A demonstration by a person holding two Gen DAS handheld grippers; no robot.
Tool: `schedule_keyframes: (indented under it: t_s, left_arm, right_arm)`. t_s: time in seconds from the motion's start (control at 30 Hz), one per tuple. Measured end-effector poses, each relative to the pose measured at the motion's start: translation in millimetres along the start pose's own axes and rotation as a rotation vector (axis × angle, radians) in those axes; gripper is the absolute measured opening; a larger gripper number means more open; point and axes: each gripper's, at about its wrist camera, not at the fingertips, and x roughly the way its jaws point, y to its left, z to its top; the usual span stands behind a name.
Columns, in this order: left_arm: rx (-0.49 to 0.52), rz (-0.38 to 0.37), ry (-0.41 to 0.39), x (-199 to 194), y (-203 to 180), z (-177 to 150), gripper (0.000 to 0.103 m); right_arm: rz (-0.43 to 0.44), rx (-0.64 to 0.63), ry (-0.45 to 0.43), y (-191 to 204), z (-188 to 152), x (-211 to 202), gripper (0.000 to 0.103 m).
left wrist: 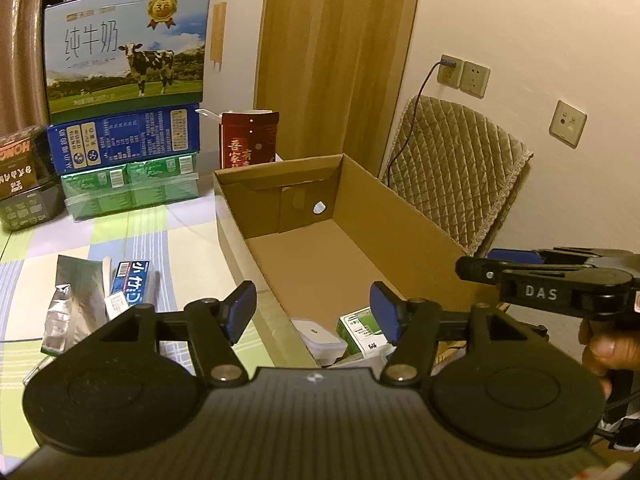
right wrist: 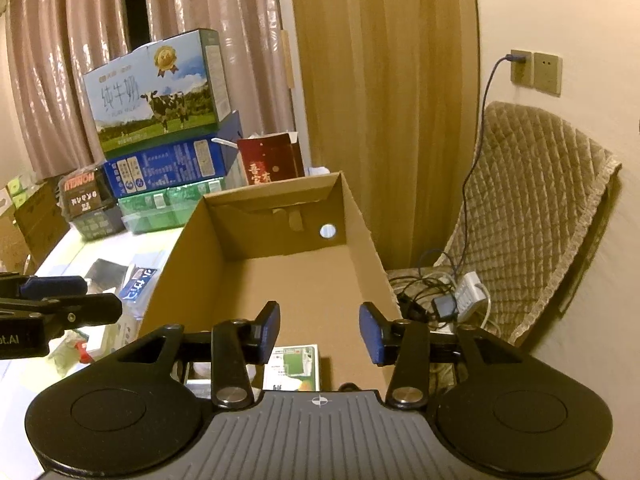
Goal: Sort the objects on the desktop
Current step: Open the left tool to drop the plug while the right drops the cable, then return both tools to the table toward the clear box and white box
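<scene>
I hold my left hand-held gripper [left wrist: 314,312] over the near end of the open cardboard box [left wrist: 404,216], its blue pads spread wide with nothing between them. My right hand-held gripper [right wrist: 319,334] hangs over the same end of the box, jaws likewise wide apart and empty. In the box's near end lie a green-and-white carton [right wrist: 294,366] and, just beside it, a white lidded case [left wrist: 320,334]; the rest of the box floor is bare. On the desk [left wrist: 192,240] left of the box, a blue toothpaste box [left wrist: 130,282] lies next to a silver foil pouch [left wrist: 70,300]. At the desk's far edge a milk carton case [left wrist: 126,50] printed with a cow tops a stack of blue and green packs. A quilted chair [right wrist: 532,216] stands right of the box.
</scene>
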Motion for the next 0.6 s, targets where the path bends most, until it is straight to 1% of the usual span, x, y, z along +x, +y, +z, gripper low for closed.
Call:
schedule_keyframes:
  t_s: [0.13, 0.33, 0.6]
  left_arm:
    - [-0.002, 0.002, -0.005, -9.4, 1.4, -1.2, 0.059]
    - [0.003, 0.023, -0.012, -28.5, 5.2, -5.3, 0.062]
    - [-0.022, 0.066, -0.024, -59.7, 26.4, -13.8, 0.063]
  right_arm:
    - [0.007, 0.006, -0.004, 3.4, -0.9, -12.0, 0.043]
    - [0.027, -0.012, -0.003, 20.5, -2.4, -28.5, 0.045]
    - [0.072, -0.044, -0.012, 53.6, -2.2, -46.7, 0.047]
